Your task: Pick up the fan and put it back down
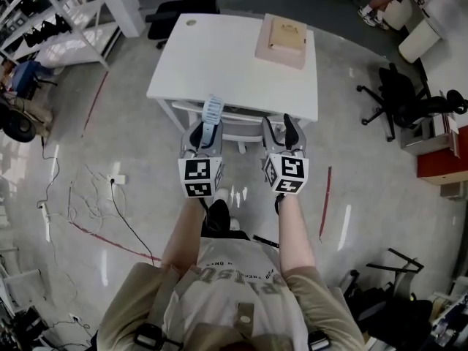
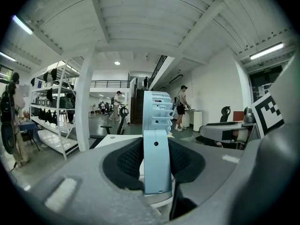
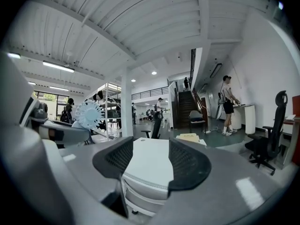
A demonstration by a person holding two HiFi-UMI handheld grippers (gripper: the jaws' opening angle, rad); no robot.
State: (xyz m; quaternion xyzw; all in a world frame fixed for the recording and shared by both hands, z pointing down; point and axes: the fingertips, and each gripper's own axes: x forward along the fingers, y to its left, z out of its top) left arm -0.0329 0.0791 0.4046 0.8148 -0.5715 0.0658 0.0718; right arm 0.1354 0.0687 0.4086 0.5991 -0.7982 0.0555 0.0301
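The person is standing with both forearms extended toward the table. The left gripper is gripping the fan. Its padded fingers are pressing on either side of the pale blue body, which is standing upright with the grille head above the jaws. The fan is being held in the air just short of the near edge of the white table. The right gripper is riding alongside, its fingers standing apart with nothing between them. A tan box is lying at the table's far right corner. A black office chair is standing beyond the table.
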